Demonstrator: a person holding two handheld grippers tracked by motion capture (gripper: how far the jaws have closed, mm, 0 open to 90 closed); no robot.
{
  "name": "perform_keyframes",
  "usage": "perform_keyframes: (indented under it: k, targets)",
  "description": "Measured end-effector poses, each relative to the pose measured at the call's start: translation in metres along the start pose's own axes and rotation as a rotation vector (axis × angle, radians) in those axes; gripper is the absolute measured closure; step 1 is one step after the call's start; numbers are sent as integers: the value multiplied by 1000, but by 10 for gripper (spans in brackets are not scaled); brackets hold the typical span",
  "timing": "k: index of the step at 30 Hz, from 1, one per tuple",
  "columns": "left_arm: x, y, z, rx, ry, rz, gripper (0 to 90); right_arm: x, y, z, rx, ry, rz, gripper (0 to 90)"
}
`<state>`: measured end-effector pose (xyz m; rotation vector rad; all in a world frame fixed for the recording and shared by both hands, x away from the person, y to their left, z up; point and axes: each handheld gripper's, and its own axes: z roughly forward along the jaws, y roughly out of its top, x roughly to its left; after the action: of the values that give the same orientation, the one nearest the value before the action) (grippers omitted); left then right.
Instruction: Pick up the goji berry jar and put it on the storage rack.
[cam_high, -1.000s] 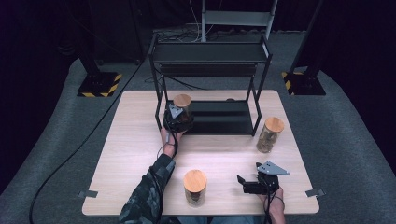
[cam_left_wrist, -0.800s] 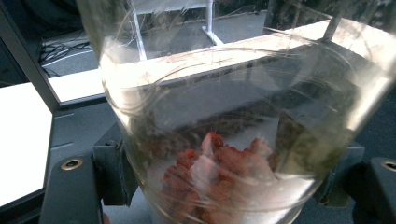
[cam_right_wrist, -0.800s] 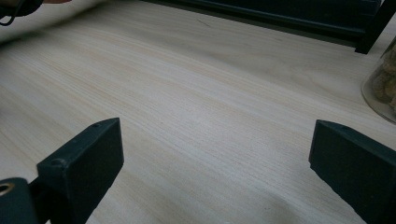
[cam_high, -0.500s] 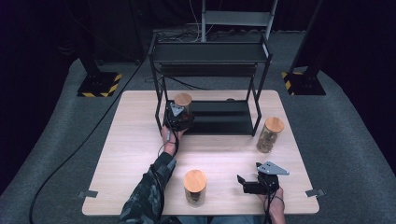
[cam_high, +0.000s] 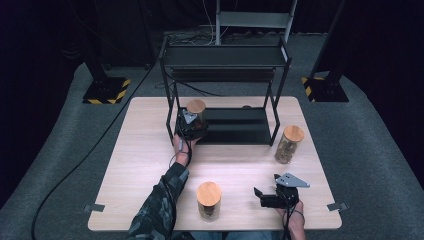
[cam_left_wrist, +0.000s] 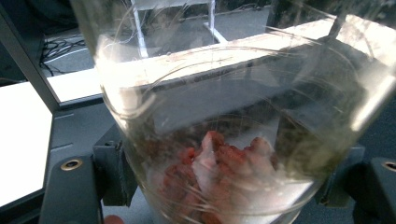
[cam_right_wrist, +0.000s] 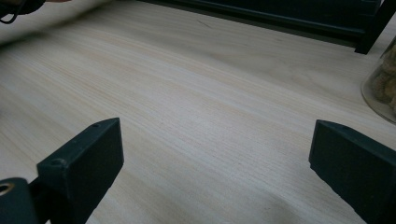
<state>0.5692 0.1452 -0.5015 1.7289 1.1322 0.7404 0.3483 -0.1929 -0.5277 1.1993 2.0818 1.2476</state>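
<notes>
We have the left tongs (cam_high: 190, 121) pinching the upright jar (cam_left_wrist: 224, 140) at the left end of the rack's (cam_high: 225, 55) lower shelf. The right tongs (cam_high: 263, 196) rest spread on the near right of the desk (cam_high: 150, 150), well apart from it.

My left arm, in its camouflage sleeve (cam_high: 160, 207), reaches forward across the table, and my left gripper (cam_high: 189, 125) sits at the far end of it with both jaws pressed tight against what they hold. My right hand (cam_high: 292, 220) rests low near my edge, its right gripper (cam_high: 270, 199) pointing left, level, jaws spread wide with nothing between them
</notes>
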Motion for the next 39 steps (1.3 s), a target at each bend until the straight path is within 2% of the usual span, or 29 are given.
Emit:
perform_keyframes:
  k: [25, 26, 29, 31, 39]
  targets:
    - [0, 1, -1, 13, 5, 2, 243, 0, 0, 0, 2, 3, 2, 25]
    - [-1, 1, -1, 21, 20, 14, 225, 0, 0, 0, 2, 2, 1, 25]
    - [0, -1, -1, 45, 28, 24, 97, 0, 0, 0, 0, 3, 2, 25]
    - [1, -1, -2, 70, 13, 10, 49, 0, 0, 0, 0, 3, 3, 25]
    - [3, 3, -14, 138, -35, -11, 2, 0, 0, 0, -1, 0, 2, 24]
